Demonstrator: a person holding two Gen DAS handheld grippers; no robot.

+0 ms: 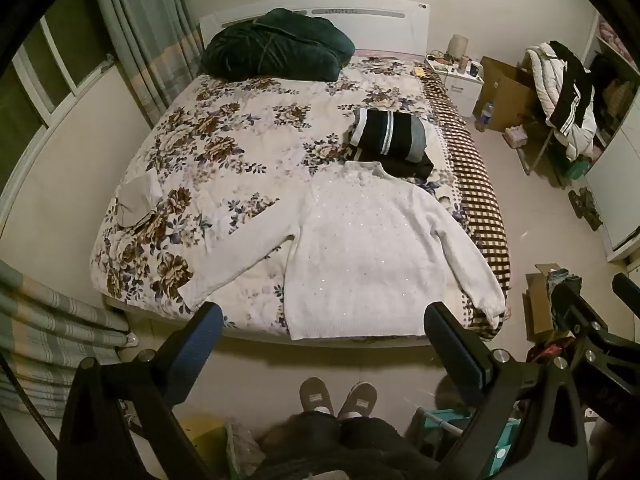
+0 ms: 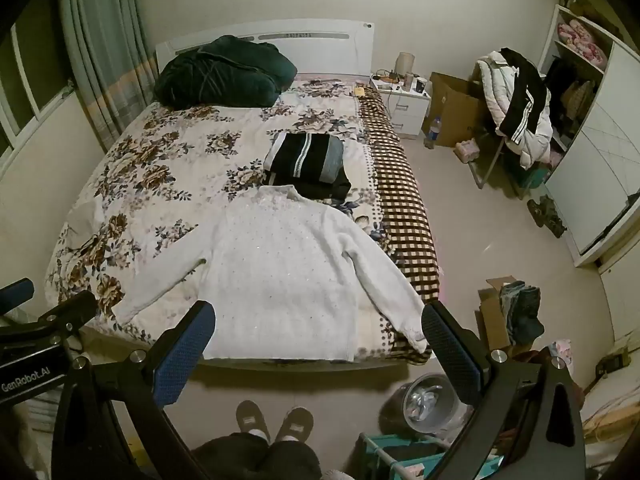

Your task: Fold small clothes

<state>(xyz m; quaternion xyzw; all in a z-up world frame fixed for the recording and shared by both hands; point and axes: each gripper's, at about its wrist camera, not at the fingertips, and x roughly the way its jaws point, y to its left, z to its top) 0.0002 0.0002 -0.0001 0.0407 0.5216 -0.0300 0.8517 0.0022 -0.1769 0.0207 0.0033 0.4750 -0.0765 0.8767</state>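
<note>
A white sequinned sweater (image 1: 360, 248) lies flat, face up, at the foot of the floral bed (image 1: 224, 152), both sleeves spread out. It also shows in the right wrist view (image 2: 280, 272). A folded black, white and grey striped garment (image 1: 390, 136) sits on a dark one just beyond its collar; it shows in the right wrist view too (image 2: 306, 158). My left gripper (image 1: 322, 332) is open and empty, held high above the sweater's hem. My right gripper (image 2: 318, 332) is open and empty, likewise above the hem and the right cuff.
A dark green quilt (image 1: 276, 46) lies by the headboard. A small grey cloth (image 1: 134, 204) is at the bed's left edge. A nightstand (image 2: 404, 106), cardboard boxes (image 2: 452, 108), a clothes-laden chair (image 2: 516, 104), a wardrobe (image 2: 596, 168) and a bin (image 2: 430, 400) stand on the right. My slippered feet (image 1: 338, 398) are at the bed's foot.
</note>
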